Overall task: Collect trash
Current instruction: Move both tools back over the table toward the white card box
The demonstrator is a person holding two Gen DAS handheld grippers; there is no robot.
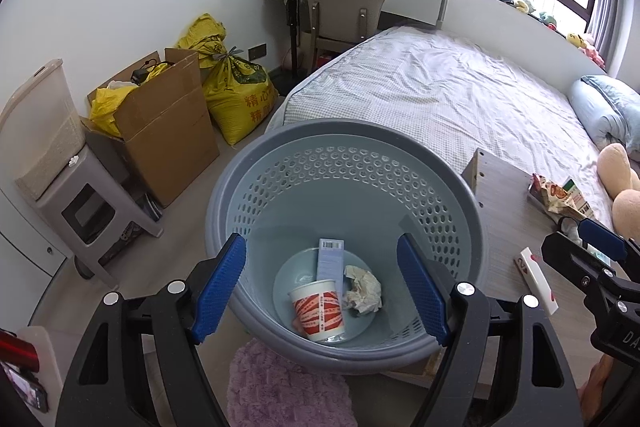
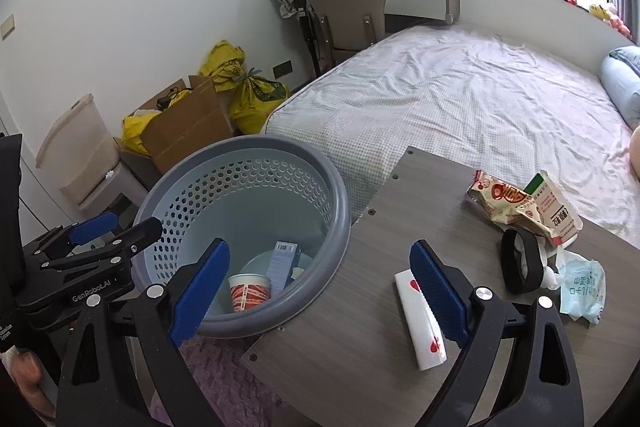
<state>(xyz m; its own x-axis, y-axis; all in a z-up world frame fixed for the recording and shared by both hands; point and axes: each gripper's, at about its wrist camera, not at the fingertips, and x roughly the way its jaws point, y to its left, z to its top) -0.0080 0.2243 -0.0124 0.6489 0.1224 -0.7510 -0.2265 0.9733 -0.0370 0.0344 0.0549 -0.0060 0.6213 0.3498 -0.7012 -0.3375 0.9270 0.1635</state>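
A grey perforated waste basket [image 1: 344, 141] [image 2: 340, 203] stands beside a wood-grain table [image 2: 360, 307]. Inside lie a red-and-white paper cup [image 1: 319, 309] [image 2: 249, 291], a pale blue box [image 1: 330, 261] [image 2: 283, 261] and a crumpled tissue [image 1: 363, 289]. My left gripper [image 1: 322, 289] [image 2: 114, 227] hovers open and empty over the basket. My right gripper [image 2: 320, 291] [image 1: 576, 239] is open and empty above the table's left edge. On the table lie a white playing-card pack [image 2: 418, 319] [image 1: 538, 279], a snack wrapper [image 2: 508, 203] [image 1: 554, 197], a black band [image 2: 520, 259] and a pale blue packet [image 2: 582, 285].
A bed [image 1: 440, 87] with a wrinkled sheet lies behind the table. A cardboard box [image 1: 160, 119], yellow sacks [image 1: 236, 91] and a grey stool [image 1: 88, 211] stand by the wall at left. A chair [image 1: 340, 3] and a fan stand at the back. A purple rug [image 1: 280, 387] lies below the basket.
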